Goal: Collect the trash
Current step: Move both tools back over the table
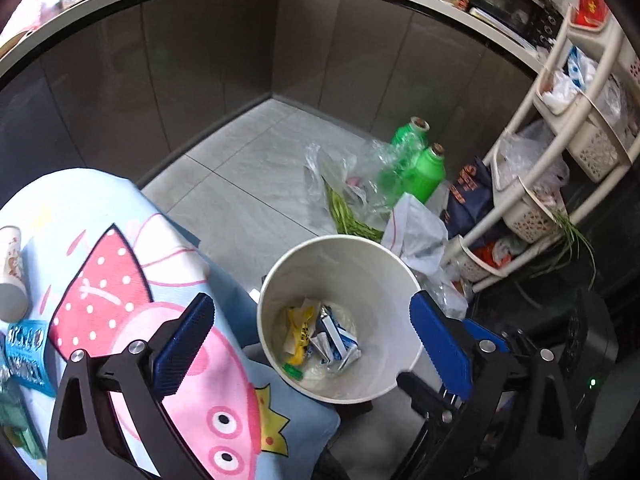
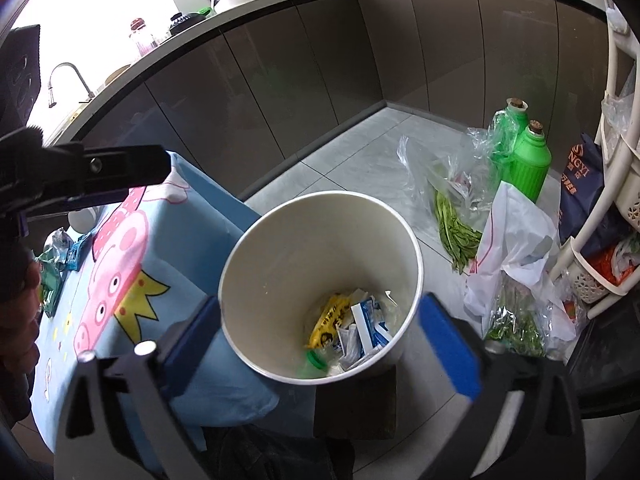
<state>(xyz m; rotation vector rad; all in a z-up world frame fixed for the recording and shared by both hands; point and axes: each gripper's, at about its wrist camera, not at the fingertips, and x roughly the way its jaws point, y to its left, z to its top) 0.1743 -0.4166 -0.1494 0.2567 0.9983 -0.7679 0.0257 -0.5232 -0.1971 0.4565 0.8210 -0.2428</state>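
The left gripper is hovering above the white bin with its blue-padded jaws spread wide and nothing between them. The right gripper is hanging over the same white bin, its jaws also wide apart and carrying nothing. Inside the bin, a yellow wrapper, a blue-and-white carton and a green cap are lying at the bottom. The bin is standing on the floor just beside the tabletop, which is wearing a cartoon pig cloth. A paper cup and a blue packet are resting on that tabletop. Two green bottles are standing on the floor behind loose plastic bags.
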